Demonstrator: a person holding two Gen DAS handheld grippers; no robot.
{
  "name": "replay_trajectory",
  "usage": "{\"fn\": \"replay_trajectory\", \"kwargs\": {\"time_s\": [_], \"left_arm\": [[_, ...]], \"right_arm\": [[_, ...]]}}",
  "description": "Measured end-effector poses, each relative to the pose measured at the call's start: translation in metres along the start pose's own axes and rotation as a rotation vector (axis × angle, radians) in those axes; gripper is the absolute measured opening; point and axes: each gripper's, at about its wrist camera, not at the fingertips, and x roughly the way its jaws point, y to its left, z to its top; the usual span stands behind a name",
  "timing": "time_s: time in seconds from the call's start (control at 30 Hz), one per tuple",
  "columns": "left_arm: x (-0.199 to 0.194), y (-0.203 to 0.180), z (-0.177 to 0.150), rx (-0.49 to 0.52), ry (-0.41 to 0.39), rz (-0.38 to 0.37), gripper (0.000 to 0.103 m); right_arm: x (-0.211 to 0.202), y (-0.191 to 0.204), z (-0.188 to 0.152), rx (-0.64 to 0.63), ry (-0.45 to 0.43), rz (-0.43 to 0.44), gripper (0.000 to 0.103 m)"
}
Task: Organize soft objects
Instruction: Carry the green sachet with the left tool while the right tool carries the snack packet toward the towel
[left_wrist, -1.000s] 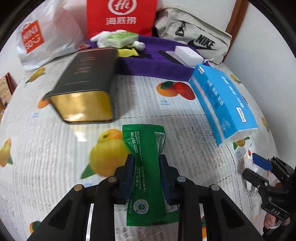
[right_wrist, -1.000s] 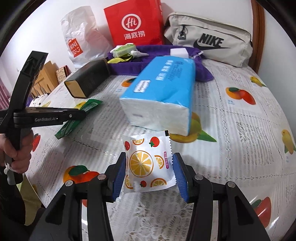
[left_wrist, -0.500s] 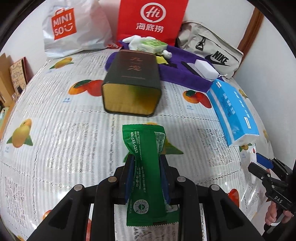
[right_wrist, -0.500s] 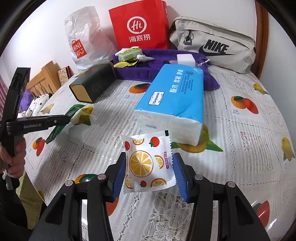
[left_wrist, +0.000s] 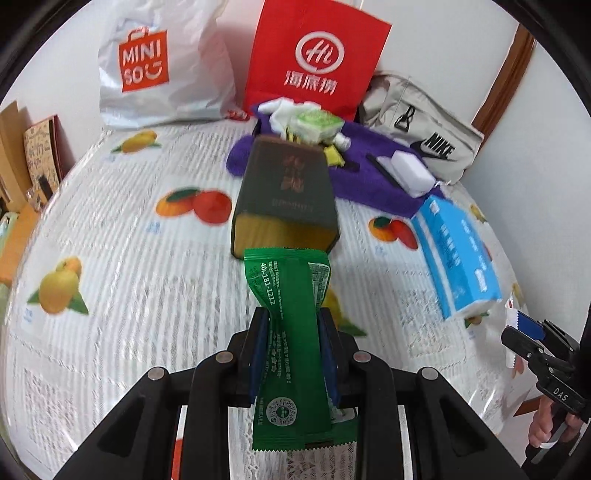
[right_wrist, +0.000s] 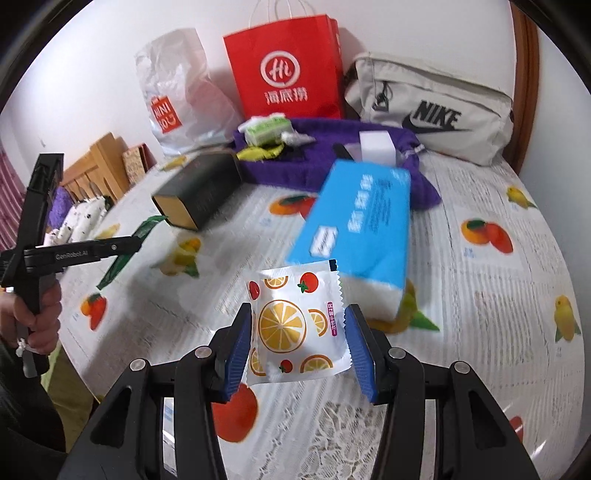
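Observation:
My left gripper (left_wrist: 293, 325) is shut on a long green packet (left_wrist: 291, 332), held above the tablecloth and aimed at the open end of a dark box (left_wrist: 286, 201). My right gripper (right_wrist: 297, 325) is shut on a white packet (right_wrist: 295, 321) printed with orange slices and tomatoes, lifted over the table in front of a blue tissue pack (right_wrist: 360, 221). In the right wrist view the left gripper (right_wrist: 142, 240) shows at the left with the green packet (right_wrist: 122, 254) in it. A purple towel (right_wrist: 321, 162) at the back carries a green wipes pack (right_wrist: 266, 127), a white sponge (right_wrist: 376, 146) and small items.
A fruit-print tablecloth (left_wrist: 122, 280) covers the table. Against the back wall stand a white Miniso bag (left_wrist: 159, 70), a red paper bag (left_wrist: 314, 62) and a grey Nike bag (right_wrist: 432, 110). Wooden furniture (right_wrist: 99, 162) stands beyond the table's left edge. A hand (right_wrist: 37, 317) holds the left gripper's handle.
The left gripper has swung with the green packet so the dark box now lies straight ahead. The right gripper has risen a little with its packet.

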Motion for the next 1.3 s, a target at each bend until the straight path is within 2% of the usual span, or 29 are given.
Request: {"fn": "replay_trajectory", "kwargs": {"time_s": [0.23,0.53,0.93,1.17,1.3], "left_arm": [[-0.014,-0.003,0.036,0.009,-0.049,-0.022,0.025],[-0.010,-0.010,0.082,0.027,-0.075,-0.028,0.026],[0.023,-0.028,0.136,0.055,-0.072,-0.024,0.025],[0.047,-0.041,0.157,0.072,-0.052,-0.033,0.025],[0.061,-0.048,0.168,0.080,-0.041,-0.056,0.026]], "right_arm": [[-0.002,-0.007,0.037,-0.014,-0.049,-0.013,0.049],[0.010,-0.020,0.086,-0.023,-0.089,-0.013,0.049],[0.051,-0.049,0.152,-0.040,-0.112,-0.013,0.049],[0.077,-0.068,0.173,-0.034,-0.113,-0.027,0.049],[0.090,-0.074,0.184,-0.033,-0.105,-0.003,0.049]]}}
